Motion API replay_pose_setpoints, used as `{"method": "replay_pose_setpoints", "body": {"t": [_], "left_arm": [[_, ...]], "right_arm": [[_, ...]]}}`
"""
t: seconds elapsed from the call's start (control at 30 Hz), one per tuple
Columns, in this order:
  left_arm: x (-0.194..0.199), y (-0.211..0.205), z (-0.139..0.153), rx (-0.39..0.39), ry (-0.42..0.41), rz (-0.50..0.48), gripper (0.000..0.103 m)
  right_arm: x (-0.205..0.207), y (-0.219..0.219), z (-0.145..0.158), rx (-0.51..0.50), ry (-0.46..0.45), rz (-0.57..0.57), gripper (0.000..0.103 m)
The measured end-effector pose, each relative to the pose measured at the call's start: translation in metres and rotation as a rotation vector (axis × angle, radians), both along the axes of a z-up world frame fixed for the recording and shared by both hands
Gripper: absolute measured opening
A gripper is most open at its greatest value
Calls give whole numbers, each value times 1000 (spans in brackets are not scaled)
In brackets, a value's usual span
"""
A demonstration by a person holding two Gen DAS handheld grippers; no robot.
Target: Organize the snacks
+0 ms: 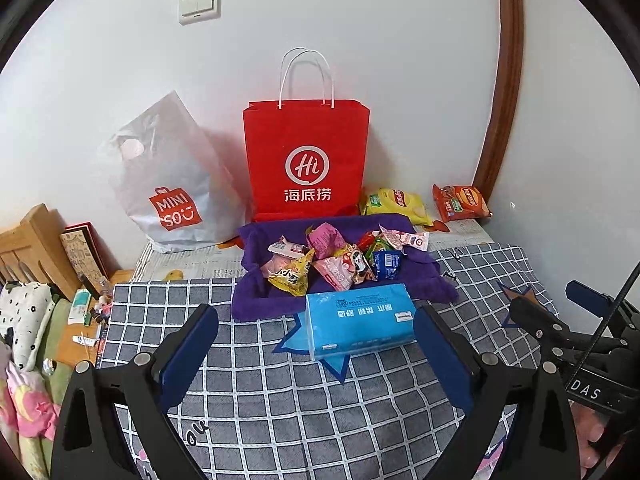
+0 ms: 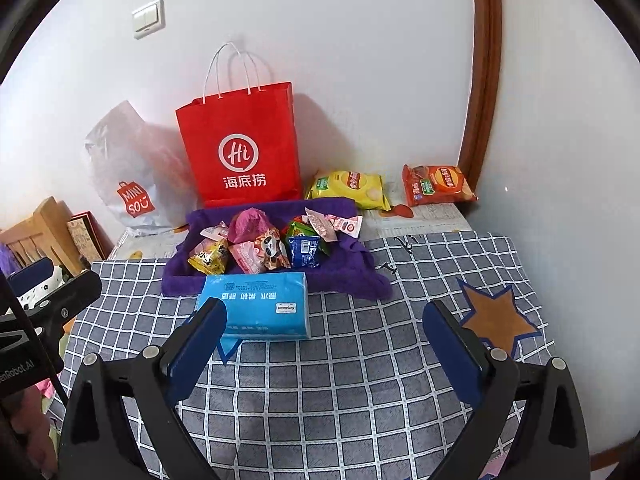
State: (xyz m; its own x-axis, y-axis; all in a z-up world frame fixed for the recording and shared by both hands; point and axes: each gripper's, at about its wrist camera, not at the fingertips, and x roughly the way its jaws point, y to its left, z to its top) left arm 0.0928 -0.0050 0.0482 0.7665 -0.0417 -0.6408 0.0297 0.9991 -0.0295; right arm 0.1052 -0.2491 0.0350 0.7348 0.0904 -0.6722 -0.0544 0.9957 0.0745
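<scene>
Several small snack packets (image 1: 336, 260) (image 2: 260, 246) lie piled on a purple towel (image 1: 256, 304) (image 2: 176, 276) on a checked cloth. A red paper bag (image 1: 306, 160) (image 2: 240, 148) stands upright behind them against the wall. A yellow chip bag (image 1: 396, 204) (image 2: 352, 188) and an orange chip bag (image 1: 460, 202) (image 2: 438, 184) lie to the right of it. My left gripper (image 1: 316, 344) is open and empty, short of a blue tissue pack (image 1: 358, 320) (image 2: 256, 304). My right gripper (image 2: 324, 336) is open and empty, right of the tissue pack.
A grey plastic Miniso bag (image 1: 168, 184) (image 2: 128, 176) leans on the wall at the left. A wooden headboard (image 1: 28, 244), a book and small toiletries sit beyond the left edge. A brown door frame (image 1: 504, 80) runs down the right. The checked cloth (image 2: 360, 380) covers the surface.
</scene>
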Motion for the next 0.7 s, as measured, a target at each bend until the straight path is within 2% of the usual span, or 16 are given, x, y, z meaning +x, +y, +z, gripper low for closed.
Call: {"method": "replay_pose_setpoints", "body": {"t": [0.4, 0.7], "left_arm": [[-5, -12, 5, 26, -11, -13, 99], [-1, -14, 4, 11, 1, -23, 99]], "right_arm": [[-5, -7, 1, 7, -5, -2, 97], [0, -5, -1, 1, 0, 7, 97]]}}
